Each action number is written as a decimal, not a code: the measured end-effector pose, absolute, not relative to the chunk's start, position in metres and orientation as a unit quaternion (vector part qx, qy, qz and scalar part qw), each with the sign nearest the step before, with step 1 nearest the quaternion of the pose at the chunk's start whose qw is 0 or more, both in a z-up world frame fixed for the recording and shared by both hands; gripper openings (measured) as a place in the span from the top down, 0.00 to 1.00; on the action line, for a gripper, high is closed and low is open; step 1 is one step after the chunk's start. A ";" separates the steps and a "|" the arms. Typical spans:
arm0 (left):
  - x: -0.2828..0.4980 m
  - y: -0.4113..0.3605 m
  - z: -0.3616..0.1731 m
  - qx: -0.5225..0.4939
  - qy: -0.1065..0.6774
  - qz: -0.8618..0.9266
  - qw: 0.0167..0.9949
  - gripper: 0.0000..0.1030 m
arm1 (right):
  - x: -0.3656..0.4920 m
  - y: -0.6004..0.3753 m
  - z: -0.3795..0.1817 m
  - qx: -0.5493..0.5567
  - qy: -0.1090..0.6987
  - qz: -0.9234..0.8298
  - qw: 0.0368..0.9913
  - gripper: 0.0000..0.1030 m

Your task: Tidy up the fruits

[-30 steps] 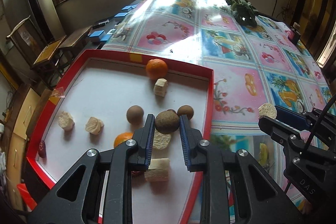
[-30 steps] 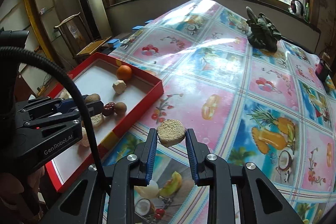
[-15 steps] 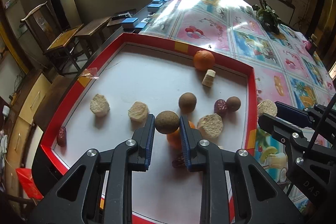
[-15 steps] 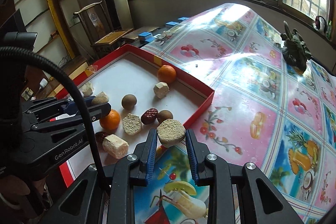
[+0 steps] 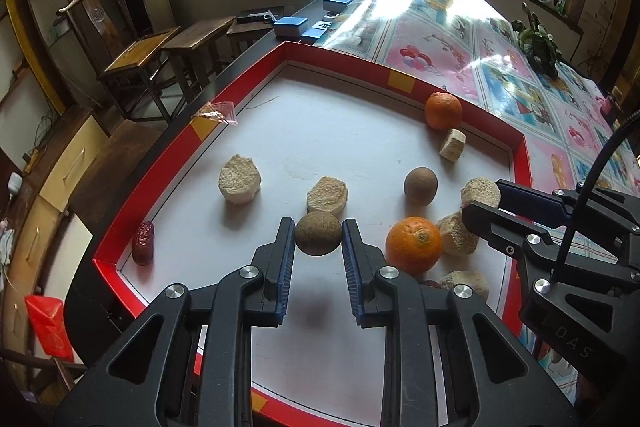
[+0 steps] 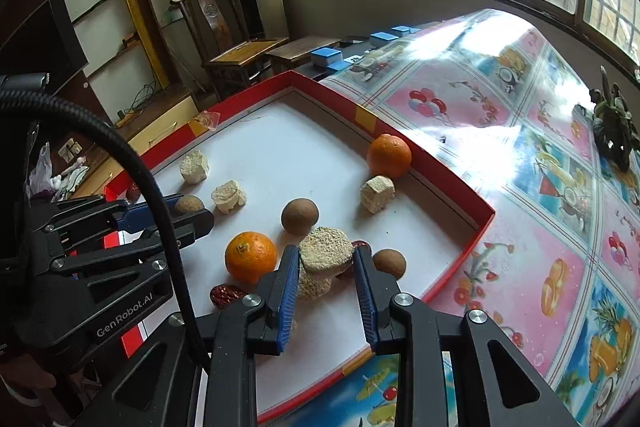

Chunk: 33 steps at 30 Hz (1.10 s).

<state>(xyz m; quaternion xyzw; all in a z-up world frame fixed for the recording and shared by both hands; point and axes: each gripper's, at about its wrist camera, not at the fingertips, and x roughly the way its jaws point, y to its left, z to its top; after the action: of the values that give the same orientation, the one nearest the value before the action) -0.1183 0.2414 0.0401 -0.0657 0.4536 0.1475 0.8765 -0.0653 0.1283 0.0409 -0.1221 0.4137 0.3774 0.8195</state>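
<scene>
My left gripper [image 5: 319, 241] is shut on a round brown fruit [image 5: 319, 238] and holds it above the white floor of the red-rimmed tray [image 5: 336, 61]. My right gripper [image 6: 326, 259] is shut on a beige crumbly puck [image 6: 326, 254] over the tray's near right part; it also shows in the left wrist view [image 5: 480, 191]. In the tray lie two oranges [image 5: 415, 245] [image 5: 443, 110], another brown fruit [image 5: 420, 185], several beige pucks [image 5: 239, 183] and a red date [image 5: 143, 242].
The tray [image 6: 436, 183] sits at the table's left end on a fruit-print cloth [image 6: 540, 187]. Blue boxes [image 5: 291, 26] lie beyond the tray. Wooden chairs [image 5: 144, 55] stand past the table edge. A dark ornament [image 6: 614, 127] stands far right.
Both grippers have moved left over the tray with their loads still held. The left one now hangs over the tray's near left area, the right one over its near right part.
</scene>
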 end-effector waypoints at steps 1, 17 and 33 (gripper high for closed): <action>-0.119 0.242 0.040 -0.065 0.453 0.150 0.876 0.78 | -0.064 0.132 0.040 -0.123 0.415 0.379 0.818 0.74; -0.114 0.249 0.029 -0.077 0.463 0.169 0.867 0.78 | -0.060 0.152 0.034 -0.127 0.416 0.395 0.809 0.71; -0.128 0.227 0.058 -0.062 0.413 0.163 0.894 0.39 | -0.085 0.100 0.060 -0.095 0.386 0.375 0.838 0.70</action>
<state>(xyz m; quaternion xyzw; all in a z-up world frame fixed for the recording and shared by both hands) -0.1282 0.2271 0.0582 -0.0624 0.4130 0.1633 0.8938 -0.0848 0.0998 0.0601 -0.0945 0.3856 0.3751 0.8376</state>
